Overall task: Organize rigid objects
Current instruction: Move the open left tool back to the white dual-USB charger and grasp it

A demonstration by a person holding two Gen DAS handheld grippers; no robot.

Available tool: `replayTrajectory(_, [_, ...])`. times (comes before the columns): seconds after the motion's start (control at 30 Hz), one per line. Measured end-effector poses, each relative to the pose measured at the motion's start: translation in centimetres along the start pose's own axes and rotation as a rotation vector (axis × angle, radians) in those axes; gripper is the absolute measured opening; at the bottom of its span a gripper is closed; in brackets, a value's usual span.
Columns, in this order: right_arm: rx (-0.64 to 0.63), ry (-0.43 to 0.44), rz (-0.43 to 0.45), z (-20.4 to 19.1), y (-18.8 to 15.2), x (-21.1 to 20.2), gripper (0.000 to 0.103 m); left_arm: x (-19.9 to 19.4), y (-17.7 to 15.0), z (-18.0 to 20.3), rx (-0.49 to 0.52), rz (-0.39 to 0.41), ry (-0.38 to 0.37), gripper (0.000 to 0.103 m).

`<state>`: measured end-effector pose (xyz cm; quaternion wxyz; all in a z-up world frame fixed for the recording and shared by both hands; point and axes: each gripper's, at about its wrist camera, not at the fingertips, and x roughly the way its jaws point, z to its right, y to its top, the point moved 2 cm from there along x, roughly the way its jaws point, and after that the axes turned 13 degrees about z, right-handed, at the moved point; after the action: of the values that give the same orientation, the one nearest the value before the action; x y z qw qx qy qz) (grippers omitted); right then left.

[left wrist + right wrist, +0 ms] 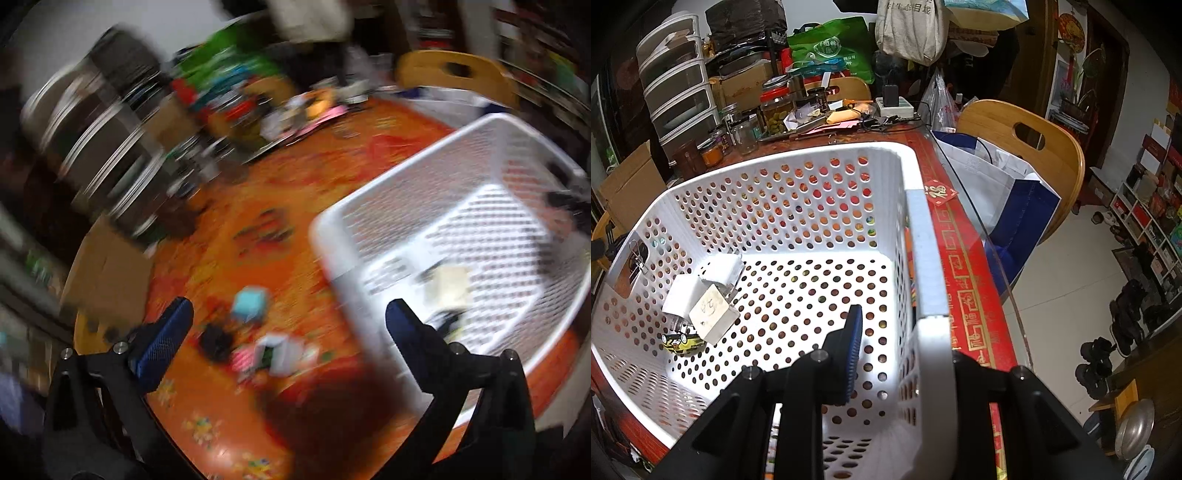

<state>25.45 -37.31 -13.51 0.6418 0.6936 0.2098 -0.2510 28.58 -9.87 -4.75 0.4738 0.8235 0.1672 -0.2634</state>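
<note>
Two blue-padded fingers of the left gripper point(288, 325) stood spread wide apart in the left wrist view, with nothing between them. The whole picture was smeared by blur. Below the gripper lay the orange patterned table point(332, 173). The white perforated basket point(369, 206) sat on it to the right, and the right-hand finger overlapped the basket's near corner in the picture. Inside the basket, near that corner, lay a pale box point(448, 286) with something dark just beside it. Outside the basket, to its left on the table, lay a small light-blue block point(251, 302), a black lump point(216, 341) and a pink-and-white item point(277, 356), all too blurred to name further.

In the right wrist view the picture was sharp. The right gripper point(905, 354) was clamped on the basket's point(798, 158) near right wall, one blue pad point(854, 354) inside it and the other finger hidden outside the rim. At the basket's left side lay white chargers point(701, 295) in a loose pile, with a small yellow toy car point(681, 341) touching them below. Beyond the basket's far wall stood glass jars point(744, 133), and a wooden chair point(1027, 147) stood to the basket's right.
</note>
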Motion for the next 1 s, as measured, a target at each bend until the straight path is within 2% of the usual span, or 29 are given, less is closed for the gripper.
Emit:
replayTrajectory(0.07, [0.002,0.002,0.0,-0.1,0.0,0.0,0.025,1.8,-3.7,-3.6,-0.116,-0.061,0.039,0.103])
replayTrajectory(0.1, [0.003,0.004,0.001,-0.1,0.0,0.0,0.025,2.1,-5.1,-4.4,-0.167,-0.078,0.031,0.103])
replayTrajectory(0.17, [0.004,0.006,0.001,-0.1,0.1,0.0,0.025,3.1,-8.4,-5.7,-0.278,-0.105,-0.03,0.103])
replayTrajectory(0.23, [0.003,0.007,0.0,-0.1,0.1,0.0,0.025,4.2,-10.3,-6.1,-0.314,-0.107,-0.044,0.097])
replayTrajectory(0.3, [0.003,0.008,-0.001,0.0,0.1,0.0,0.025,5.3,-11.2,-5.9,-0.312,-0.105,-0.036,0.089])
replayTrajectory(0.4, [0.003,0.006,0.0,0.0,0.1,0.1,0.025,7.2,-11.9,-5.1,-0.33,-0.103,-0.054,0.059])
replayTrajectory(0.47, [0.004,0.005,-0.001,0.0,0.2,0.1,0.025,8.3,-12.2,-4.5,-0.335,-0.093,-0.076,0.058])
replayTrajectory(0.67, [-0.001,-0.008,-0.005,0.1,0.3,0.3,0.025,10.9,-12.2,-2.6,-0.298,-0.078,-0.046,0.053])
replayTrajectory(0.83, [-0.001,-0.007,-0.005,0.1,0.3,0.3,0.025,11.1,-12.4,-1.8,-0.269,-0.054,-0.007,0.037])
replayTrajectory(1.0, [-0.004,-0.01,-0.004,0.1,0.3,0.3,0.025,10.8,-12.4,-0.7,-0.236,-0.016,-0.002,0.03])
